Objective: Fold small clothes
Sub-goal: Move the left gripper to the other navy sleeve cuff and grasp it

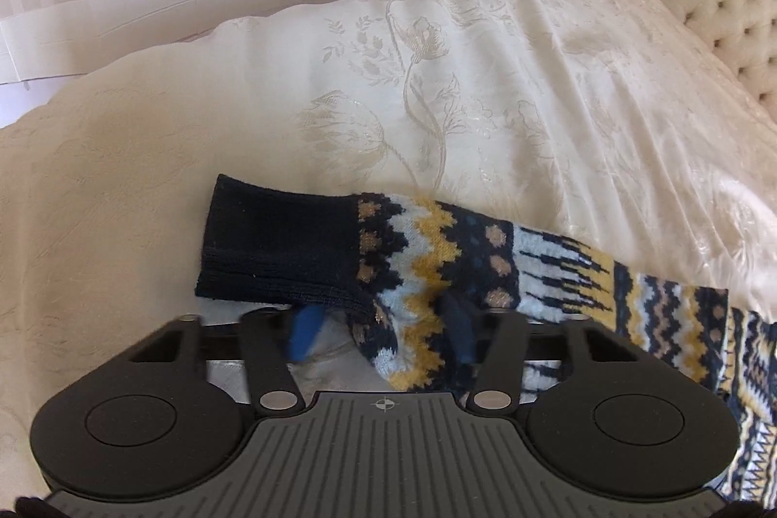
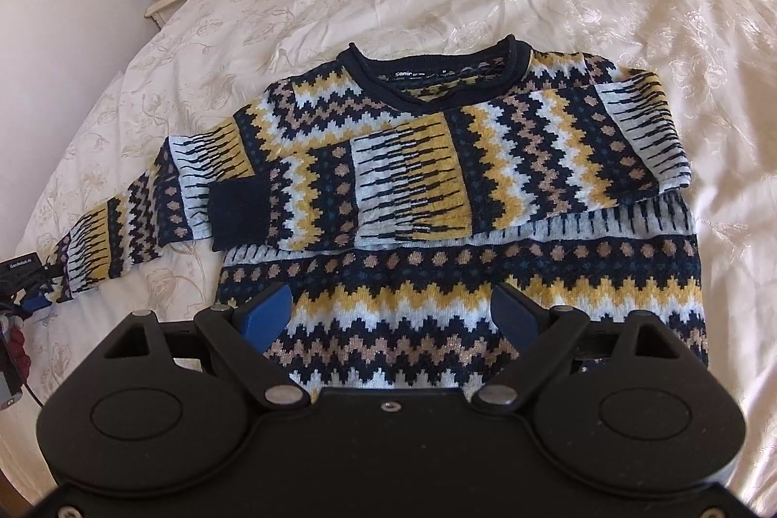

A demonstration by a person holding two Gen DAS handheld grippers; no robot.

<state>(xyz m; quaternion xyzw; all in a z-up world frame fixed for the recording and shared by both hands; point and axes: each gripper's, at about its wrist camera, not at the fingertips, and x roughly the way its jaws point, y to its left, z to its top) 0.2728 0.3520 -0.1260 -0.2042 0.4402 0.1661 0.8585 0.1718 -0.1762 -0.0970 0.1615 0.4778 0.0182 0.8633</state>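
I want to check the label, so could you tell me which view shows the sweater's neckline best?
The right wrist view: the sweater's navy collar and label face it. The left wrist view shows only a sleeve with its cuff.

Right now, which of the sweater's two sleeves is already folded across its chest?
The sleeve with its navy cuff on the chest; the other sleeve trails outward.
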